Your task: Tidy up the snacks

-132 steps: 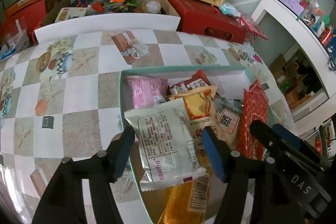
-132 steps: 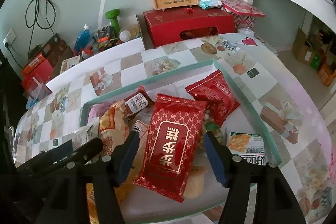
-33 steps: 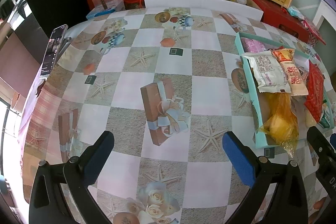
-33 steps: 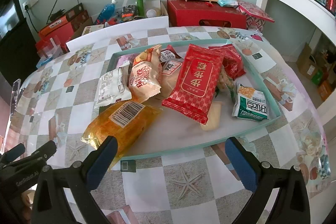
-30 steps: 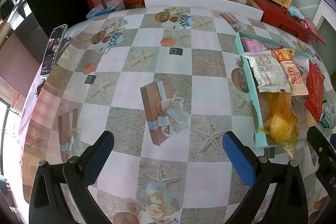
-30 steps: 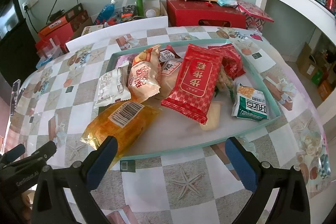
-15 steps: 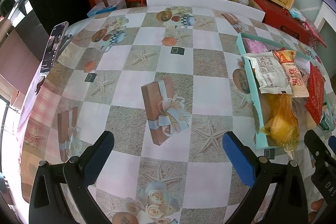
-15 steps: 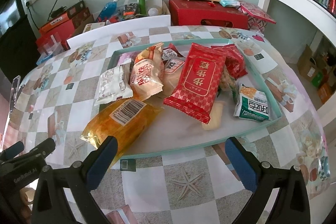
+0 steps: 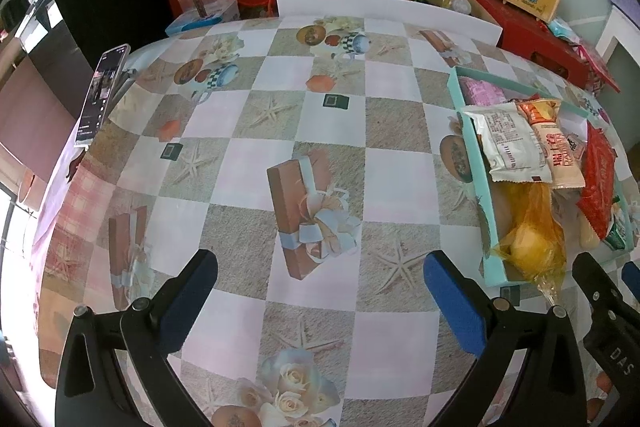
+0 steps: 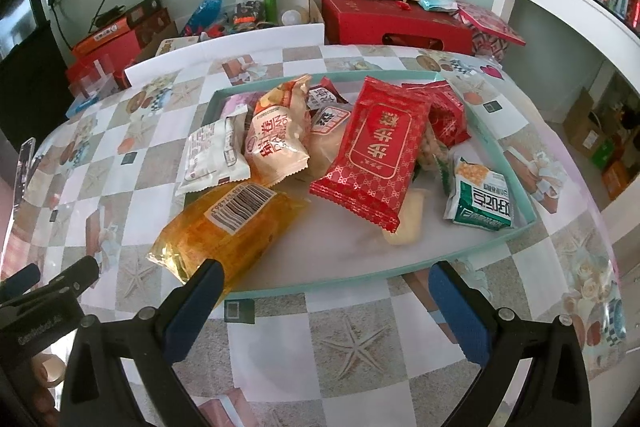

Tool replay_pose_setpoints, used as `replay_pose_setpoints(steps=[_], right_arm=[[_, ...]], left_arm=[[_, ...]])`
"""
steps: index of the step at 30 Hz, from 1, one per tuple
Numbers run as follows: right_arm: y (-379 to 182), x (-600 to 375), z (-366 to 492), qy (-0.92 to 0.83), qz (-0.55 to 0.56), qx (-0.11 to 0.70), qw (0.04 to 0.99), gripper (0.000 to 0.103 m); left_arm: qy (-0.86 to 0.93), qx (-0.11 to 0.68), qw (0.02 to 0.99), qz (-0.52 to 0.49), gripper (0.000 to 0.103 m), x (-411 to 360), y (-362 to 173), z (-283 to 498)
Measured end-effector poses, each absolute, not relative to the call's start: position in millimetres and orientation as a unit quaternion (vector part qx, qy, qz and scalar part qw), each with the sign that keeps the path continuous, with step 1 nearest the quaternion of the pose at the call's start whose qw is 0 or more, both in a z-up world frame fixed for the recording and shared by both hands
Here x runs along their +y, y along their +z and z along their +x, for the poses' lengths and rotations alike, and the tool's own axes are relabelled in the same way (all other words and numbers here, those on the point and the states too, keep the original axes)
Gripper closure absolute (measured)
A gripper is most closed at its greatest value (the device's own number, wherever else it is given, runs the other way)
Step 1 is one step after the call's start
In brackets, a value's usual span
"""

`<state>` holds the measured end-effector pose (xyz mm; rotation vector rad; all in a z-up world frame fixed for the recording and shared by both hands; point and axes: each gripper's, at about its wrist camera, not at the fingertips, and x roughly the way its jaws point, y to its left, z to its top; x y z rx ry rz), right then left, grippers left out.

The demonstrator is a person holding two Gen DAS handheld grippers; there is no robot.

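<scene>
Teal cardboard tray (image 10: 506,147) is sitting on the checkered, picture-printed surface (image 9: 256,131), holding the snacks in a loose heap, while both tools are hovering over the near edge with nothing between their pads. The left tool (image 9: 320,287) is spread wide over bare cloth, well left of the tray; the right tool (image 10: 326,301) is gaping just as wide at the tray's near wall. Judging by the heap, the sorting looks nearly finished. The orange-yellow crinkly bag with a barcode label (image 10: 228,231) is hanging over the near-left rim, so a good next move would be pinching it mid-body and sliding it fully inside. Countable there: one large red patterned packet (image 10: 370,151), one white packet (image 10: 212,157), one green-and-white packet (image 10: 482,197), one peach packet (image 10: 278,137); others are lying half buried.
</scene>
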<state>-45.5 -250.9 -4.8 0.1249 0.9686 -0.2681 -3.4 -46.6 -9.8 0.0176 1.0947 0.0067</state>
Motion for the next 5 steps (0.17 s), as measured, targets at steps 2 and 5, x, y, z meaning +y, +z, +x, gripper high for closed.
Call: replay_pose_setpoints(steps=[2, 5], right_arm=[[-4.9, -251.1, -45.3, -0.128, 0.06, 0.464, 0.874, 0.0], [-4.9, -251.1, -45.3, -0.128, 0.059, 0.465, 0.874, 0.0]], left_arm=[[0.001, 0.52, 0.854, 0.009, 0.001, -47.4, -9.3, -3.8], [0.0, 0.523, 0.852, 0.008, 0.001, -48.1, -10.2, -3.1]])
